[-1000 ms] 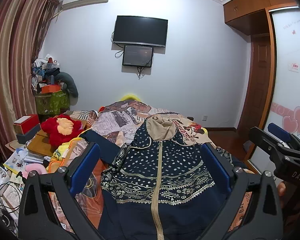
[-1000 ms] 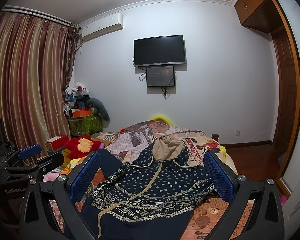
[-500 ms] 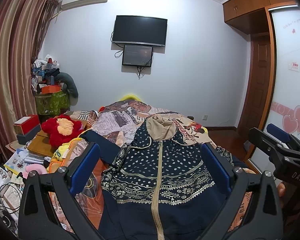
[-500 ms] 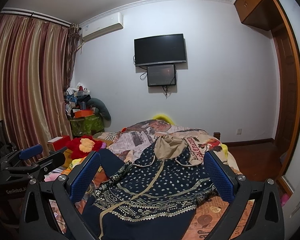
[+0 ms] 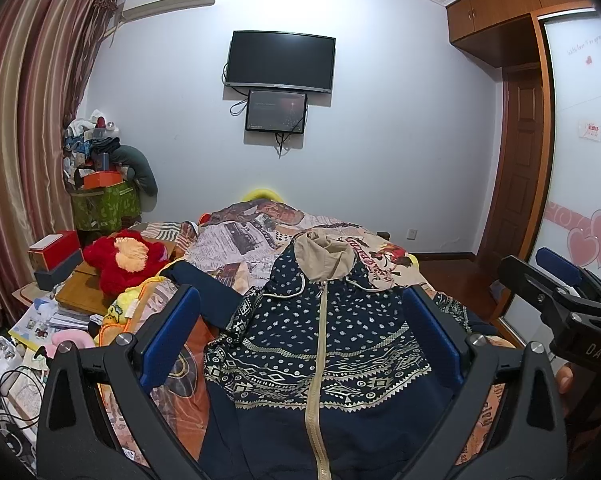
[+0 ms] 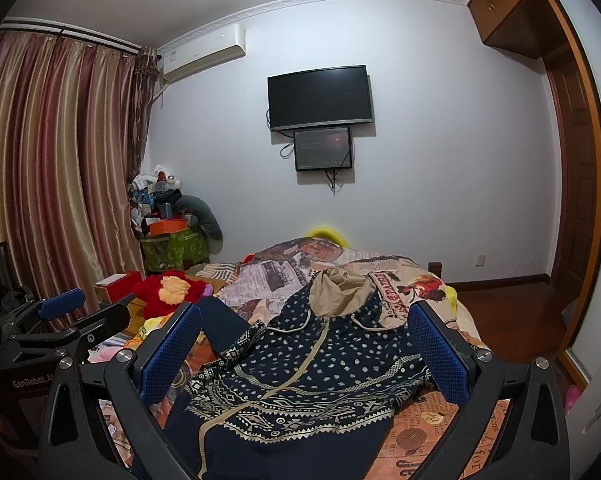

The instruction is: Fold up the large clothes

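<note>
A navy hooded jacket [image 5: 324,344] with white dots, patterned bands, a tan hood and a gold zip lies spread front-up on the bed [image 5: 236,240]; its hood points toward the far wall. My left gripper [image 5: 300,336] hovers above the jacket's lower chest, open, blue pads wide apart with nothing between them. The right wrist view shows the same jacket [image 6: 300,368] with my right gripper [image 6: 304,344] open over it, holding nothing. The right gripper [image 5: 560,280] also shows at the right edge of the left wrist view, and the left gripper [image 6: 60,312] at the left edge of the right one.
The bed has a printed quilt [image 6: 284,276]. A red plush toy [image 5: 124,256], boxes, books and cables crowd the left side. A cluttered green bin [image 5: 100,200] stands by the curtains [image 6: 52,160]. A TV [image 5: 280,60] hangs on the far wall; a wooden wardrobe [image 5: 520,120] is at right.
The right gripper's view has drifted slightly, so the jacket sits a little further right and lower in it. The left gripper is almost still. Both stay open.
</note>
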`<state>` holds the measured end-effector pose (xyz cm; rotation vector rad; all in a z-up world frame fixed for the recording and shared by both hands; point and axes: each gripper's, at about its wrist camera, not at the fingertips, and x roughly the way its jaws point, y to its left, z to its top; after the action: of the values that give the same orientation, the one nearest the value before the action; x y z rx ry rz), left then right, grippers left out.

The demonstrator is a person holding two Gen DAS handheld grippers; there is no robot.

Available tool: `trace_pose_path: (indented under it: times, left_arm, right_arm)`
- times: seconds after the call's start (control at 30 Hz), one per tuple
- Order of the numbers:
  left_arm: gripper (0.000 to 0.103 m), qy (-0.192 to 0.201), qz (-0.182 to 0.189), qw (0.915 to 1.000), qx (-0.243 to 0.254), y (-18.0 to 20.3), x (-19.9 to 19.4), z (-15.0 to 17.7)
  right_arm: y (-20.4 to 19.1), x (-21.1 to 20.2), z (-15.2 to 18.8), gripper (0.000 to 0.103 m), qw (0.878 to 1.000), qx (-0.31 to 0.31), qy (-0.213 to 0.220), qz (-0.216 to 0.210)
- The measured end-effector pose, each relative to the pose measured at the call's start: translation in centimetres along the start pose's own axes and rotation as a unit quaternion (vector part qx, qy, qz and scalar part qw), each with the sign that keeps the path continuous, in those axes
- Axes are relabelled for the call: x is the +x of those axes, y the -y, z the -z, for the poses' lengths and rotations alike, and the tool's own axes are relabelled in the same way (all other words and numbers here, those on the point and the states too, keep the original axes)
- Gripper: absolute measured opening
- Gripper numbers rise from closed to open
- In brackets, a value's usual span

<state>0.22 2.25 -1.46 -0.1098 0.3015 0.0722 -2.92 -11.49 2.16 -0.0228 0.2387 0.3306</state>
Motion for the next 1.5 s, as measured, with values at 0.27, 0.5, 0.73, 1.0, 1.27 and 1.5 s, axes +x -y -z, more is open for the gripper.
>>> trace_pose_path:
  times: [0.27, 0.5, 0.73, 1.0, 1.27, 1.5]
  left_arm:
    - [0.102, -0.012, -0.001, 0.9999, 0.008, -0.5, 2.8, -0.6]
    - [0.102, -0.048, -0.017, 0.9986, 0.017, -2.9, 9.9, -1.9]
    - [0.102, -0.105, -0.042, 0.9935, 0.006, -8.0, 20.6, -2.6]
    - [0.102, -0.235, -0.066, 0.9678, -0.061, -16.5, 34.0, -0.3]
    - [0.093, -0.346, -0.065, 0.9226, -0.158, -23.1, 42.7, 4.3]
    - [0.087, -0.377, -0.057, 0.8895, -0.252, -27.4, 46.4, 6.3]
  right_arm:
    - [0.4, 1.6, 0.4, 0.103, 1.000, -0.001, -0.009, 0.005]
    - [2.1, 6.7, -0.4, 0.103, 1.000, -0.008, -0.020, 0.010]
    - [4.1, 16.0, -2.2, 0.103, 0.997, -0.032, -0.064, -0.001]
    - [6.2, 29.0, -1.6, 0.103, 0.984, -0.038, -0.169, -0.037]
    - [8.0, 40.7, 3.3, 0.103, 0.956, -0.014, -0.288, -0.055]
    - [10.0, 46.1, 6.9, 0.102, 0.937, 0.025, -0.344, -0.058]
